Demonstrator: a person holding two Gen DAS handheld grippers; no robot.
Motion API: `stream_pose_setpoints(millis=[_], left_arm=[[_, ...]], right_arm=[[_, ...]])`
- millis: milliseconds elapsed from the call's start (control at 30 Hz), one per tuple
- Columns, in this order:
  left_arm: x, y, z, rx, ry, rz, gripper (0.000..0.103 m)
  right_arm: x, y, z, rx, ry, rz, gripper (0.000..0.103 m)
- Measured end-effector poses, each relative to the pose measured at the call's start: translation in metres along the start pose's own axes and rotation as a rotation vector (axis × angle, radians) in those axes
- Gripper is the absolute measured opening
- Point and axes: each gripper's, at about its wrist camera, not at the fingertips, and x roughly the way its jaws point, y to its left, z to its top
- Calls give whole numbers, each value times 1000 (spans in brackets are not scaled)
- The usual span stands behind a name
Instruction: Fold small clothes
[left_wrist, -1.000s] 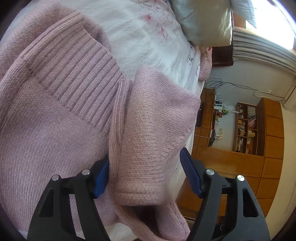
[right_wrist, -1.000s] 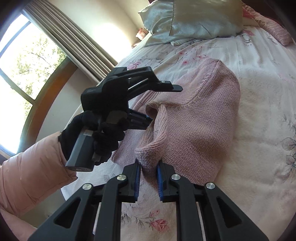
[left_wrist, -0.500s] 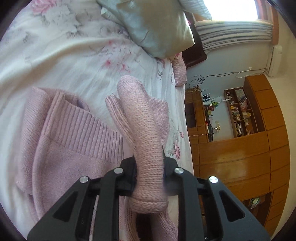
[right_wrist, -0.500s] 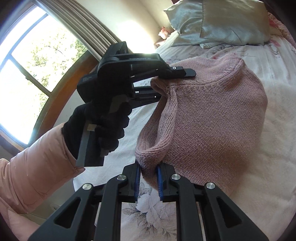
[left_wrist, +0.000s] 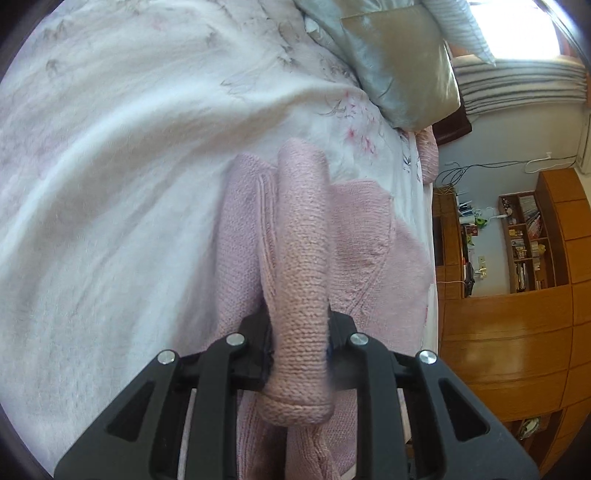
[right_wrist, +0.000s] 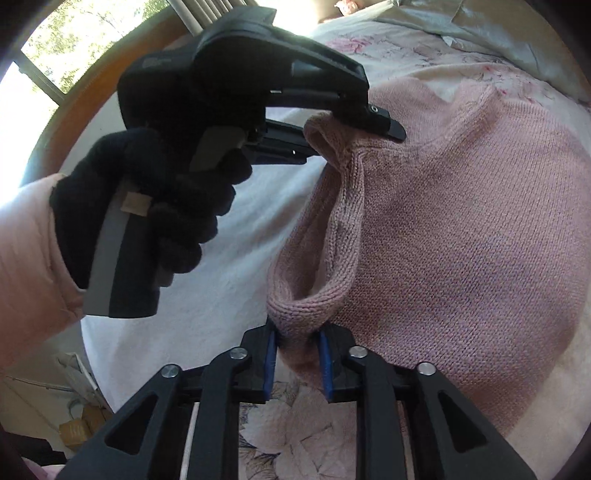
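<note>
A pink knitted sweater (right_wrist: 461, 236) is lifted off the floral bedsheet (left_wrist: 110, 184) along one edge. My left gripper (left_wrist: 298, 345) is shut on a rolled fold of that sweater (left_wrist: 301, 258), which stands up between its fingers. My right gripper (right_wrist: 295, 354) is shut on the sweater's hem a little way along the same edge. In the right wrist view the left gripper (right_wrist: 354, 125), held by a black-gloved hand (right_wrist: 155, 206), pinches the knit at upper centre. The sweater's body hangs and drapes away to the right.
Pale green pillows (left_wrist: 402, 62) lie at the head of the bed. Wooden cabinets and shelves (left_wrist: 524, 258) stand beyond the bed's edge. A window with a curtain (right_wrist: 74, 44) is at the left, and boxes (right_wrist: 77, 428) sit on the floor below.
The left gripper closed on the sweater fold. Both grippers have since lifted the edge higher and carried it across the bed, so more bare sheet shows in the left wrist view.
</note>
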Motion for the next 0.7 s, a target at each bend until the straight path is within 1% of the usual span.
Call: stream_pose_setpoints(millis=[33, 67, 100, 133, 167, 200, 233, 267, 300, 333, 367, 433, 500, 533, 600, 633, 700], left_arm=[[-1, 1, -1, -2, -7, -7, 22], [-2, 1, -1, -5, -8, -6, 24], [-5, 1, -2, -5, -5, 3, 27], [-8, -1, -3, 2, -1, 17, 29], [-14, -4, -5, 17, -2, 33, 37], [-21, -9, -12, 38, -8, 47, 41], [-29, -14, -17, 67, -13, 78, 41], [-37, -19, -24, 101, -19, 113, 42], [-46, -24, -31, 129, -27, 138, 43], [-57, -29, -40, 148, -39, 154, 43], [-67, -34, -49, 162, -56, 155, 43], [-82, -45, -70, 193, -69, 135, 46], [-87, -60, -92, 241, -64, 128, 50], [-85, -64, -102, 258, -55, 131, 51], [-75, -67, -117, 263, -24, 127, 54], [-68, -65, -121, 261, -13, 141, 55], [-53, -55, -125, 234, 14, 200, 53]], right_arm=[[3, -2, -2, 12, 7, 16, 38], [3, -4, -4, 17, 1, 32, 42], [1, -6, -6, 23, -5, 54, 43], [-2, -8, -4, 32, -9, 85, 47], [-7, -11, -6, 45, -13, 118, 49], [-15, -15, -8, 60, -16, 150, 51], [-24, -19, -12, 83, -26, 189, 52], [-36, -26, -18, 114, -44, 223, 56], [-48, -34, -24, 148, -67, 237, 58], [-60, -43, -31, 180, -91, 226, 60], [-71, -54, -39, 219, -111, 196, 61], [-87, -78, -57, 317, -140, 150, 62], [-94, -107, -75, 441, -163, 121, 66], [-93, -121, -83, 507, -168, 134, 72], [-82, -145, -97, 631, -145, 163, 72], [-74, -156, -98, 674, -131, 177, 72], [-57, -167, -105, 731, -104, 191, 72]])
